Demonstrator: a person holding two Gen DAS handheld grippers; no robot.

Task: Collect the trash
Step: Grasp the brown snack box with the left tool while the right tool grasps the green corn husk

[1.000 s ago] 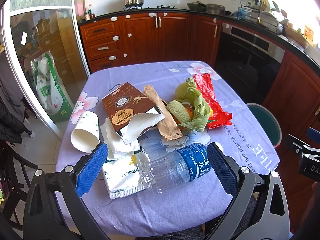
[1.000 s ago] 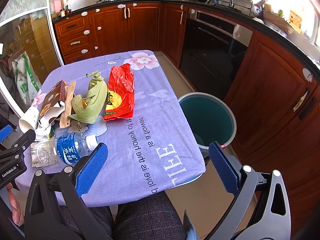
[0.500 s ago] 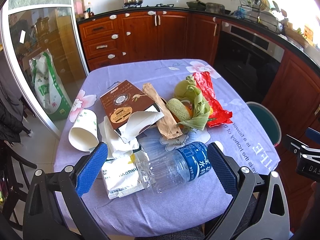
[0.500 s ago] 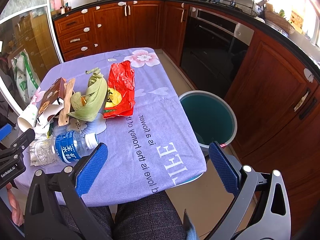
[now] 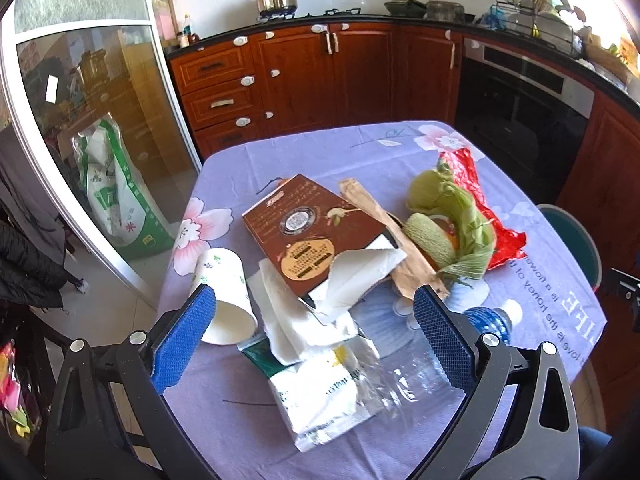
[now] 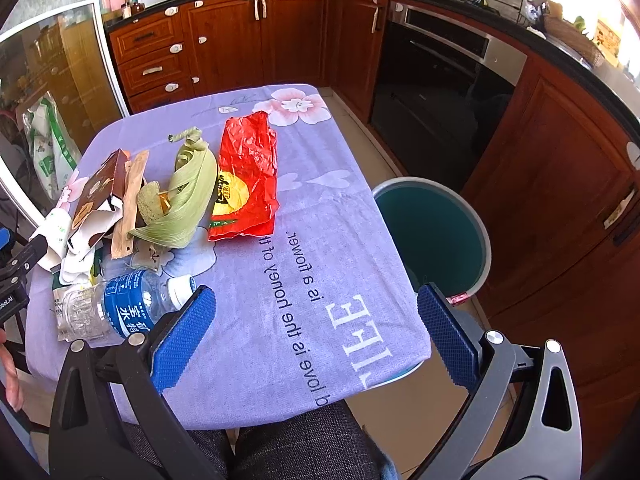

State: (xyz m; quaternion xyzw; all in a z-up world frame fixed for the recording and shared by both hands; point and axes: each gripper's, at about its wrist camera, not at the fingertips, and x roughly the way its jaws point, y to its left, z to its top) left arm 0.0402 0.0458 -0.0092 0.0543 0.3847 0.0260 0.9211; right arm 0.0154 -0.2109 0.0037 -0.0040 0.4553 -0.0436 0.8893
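Observation:
Trash lies piled on the purple tablecloth: a brown carton, a paper cup on its side, white tissues, a white packet, a clear water bottle with a blue label, a paper sleeve, green husks and a red wrapper. My left gripper hangs open above the tissues and packet, touching nothing. My right gripper is open over the cloth's near edge, right of the bottle. A teal bin stands on the floor right of the table.
Dark wooden cabinets and an oven line the far and right walls. A glass sliding door with a green-and-white bag behind it stands at the left. A person's legs sit at the table's near edge.
My left gripper has moved left and forward, from over the bottle to over the tissues and packet. My right gripper has crept slightly forward over the table. Both stay open.

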